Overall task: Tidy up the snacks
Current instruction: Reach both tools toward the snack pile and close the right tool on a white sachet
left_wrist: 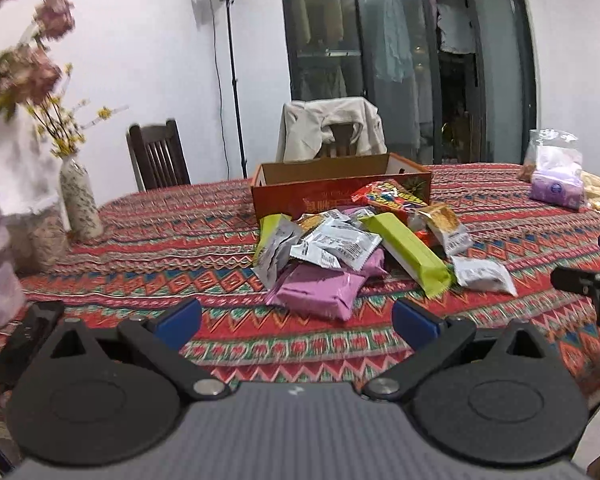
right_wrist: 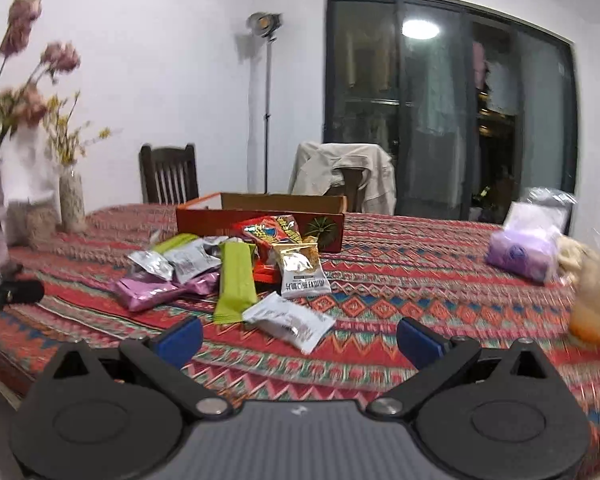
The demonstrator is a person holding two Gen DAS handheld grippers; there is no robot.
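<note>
Both claws, left claw point(left_wrist: 296, 318) and right claw point(right_wrist: 300, 336), gape empty; snack pile point(left_wrist: 356, 248) lies just ahead.

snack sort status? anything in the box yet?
Nothing looks done: the box shows no snacks inside, though its floor is hidden. The snack pile lies on the tablecloth in front of it. Nothing in hand: left hand-held gripper and right hand-held gripper are open, short of the pile. All packets remain.

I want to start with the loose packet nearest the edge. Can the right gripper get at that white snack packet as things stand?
Probably yes. The right gripper is open and the white snack packet lies flat on the tablecloth just ahead of it, clear of the snack pile, with nothing in between.
</note>
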